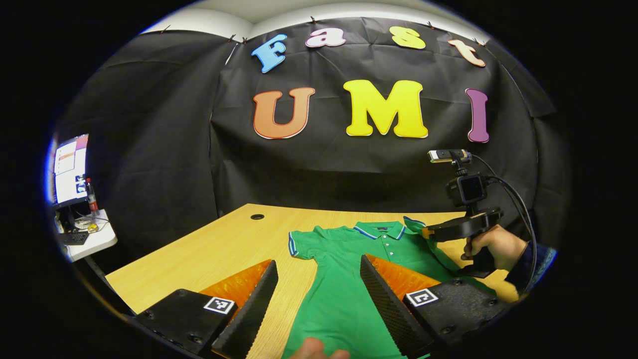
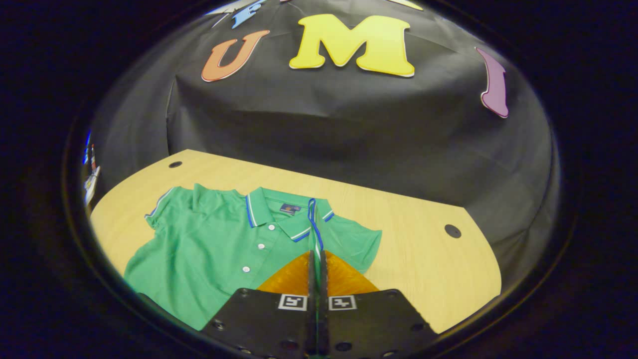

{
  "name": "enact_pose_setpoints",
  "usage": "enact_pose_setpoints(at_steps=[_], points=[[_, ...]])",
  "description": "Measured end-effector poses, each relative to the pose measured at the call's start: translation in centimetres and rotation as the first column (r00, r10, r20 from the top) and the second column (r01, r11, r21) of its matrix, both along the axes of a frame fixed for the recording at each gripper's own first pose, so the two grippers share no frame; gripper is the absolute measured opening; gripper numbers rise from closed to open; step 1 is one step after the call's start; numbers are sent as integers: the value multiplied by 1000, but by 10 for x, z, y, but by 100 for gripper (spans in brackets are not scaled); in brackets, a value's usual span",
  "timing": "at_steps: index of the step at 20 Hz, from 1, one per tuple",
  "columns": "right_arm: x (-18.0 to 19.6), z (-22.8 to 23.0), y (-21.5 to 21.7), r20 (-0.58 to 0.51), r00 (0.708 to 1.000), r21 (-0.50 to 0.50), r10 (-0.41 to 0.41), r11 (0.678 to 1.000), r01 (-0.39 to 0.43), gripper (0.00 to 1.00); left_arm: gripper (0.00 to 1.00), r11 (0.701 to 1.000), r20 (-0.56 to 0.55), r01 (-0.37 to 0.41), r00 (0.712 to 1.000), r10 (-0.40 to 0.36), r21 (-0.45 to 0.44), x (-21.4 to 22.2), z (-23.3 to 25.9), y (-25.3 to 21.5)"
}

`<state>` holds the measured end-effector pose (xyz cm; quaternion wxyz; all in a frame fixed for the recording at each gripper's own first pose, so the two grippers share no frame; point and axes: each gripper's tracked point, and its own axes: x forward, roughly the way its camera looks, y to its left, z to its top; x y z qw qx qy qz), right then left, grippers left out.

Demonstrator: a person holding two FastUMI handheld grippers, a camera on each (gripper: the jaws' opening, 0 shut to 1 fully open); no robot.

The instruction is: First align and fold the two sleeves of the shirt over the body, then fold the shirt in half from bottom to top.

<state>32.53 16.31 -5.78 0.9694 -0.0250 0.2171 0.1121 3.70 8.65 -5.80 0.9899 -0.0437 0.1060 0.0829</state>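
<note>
A green polo shirt [image 1: 339,304] [image 2: 209,249] with blue-and-white trim lies face up on the wooden table [image 1: 199,254], collar toward the wall. My left gripper [image 1: 318,262] hovers open above the shirt's lower body, with cloth and table showing between its fingers. My right gripper [image 2: 317,254] is shut on the trimmed cuff [image 2: 313,219] of one short sleeve, which is lifted and pulled in toward the collar. In the left gripper view the right gripper [image 1: 427,232] sits at the shirt's far right shoulder, held by a hand [image 1: 491,247]. The other sleeve [image 1: 299,244] [image 2: 164,204] lies flat and spread out.
Round cable holes [image 1: 257,217] [image 2: 452,231] pierce the table near its back edge. Bare wood [image 2: 423,249] stretches beside the shirt. A small white side table [image 1: 89,239] with a monitor [image 1: 70,169] and a bottle [image 1: 91,197] stands off to the far left. A fingertip [image 1: 319,353] shows at the bottom edge.
</note>
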Motion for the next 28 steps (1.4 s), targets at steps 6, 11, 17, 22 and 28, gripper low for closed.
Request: enact_pose_setpoints(at_steps=[6,11,17,22,28], points=[[-42,46,-24,118,993,45,-10,999,4,96,100,997,41,-75,996,74,22,0,10,15],[-117,88,-69,263,964,112,-47,994,18,97,100,986,51,-137,990,132,96,12,22,22],[-211,93,-125,397,916,80,-54,997,24,95,100,965,87,-153,987,138,212,53,44,25],[-246,81,-152,458,887,70,-55,997,26,95,96,977,62,-99,994,89,190,99,46,16],[-253,81,-167,460,887,169,-45,985,-38,95,100,971,16,-101,995,100,217,160,13,46]])
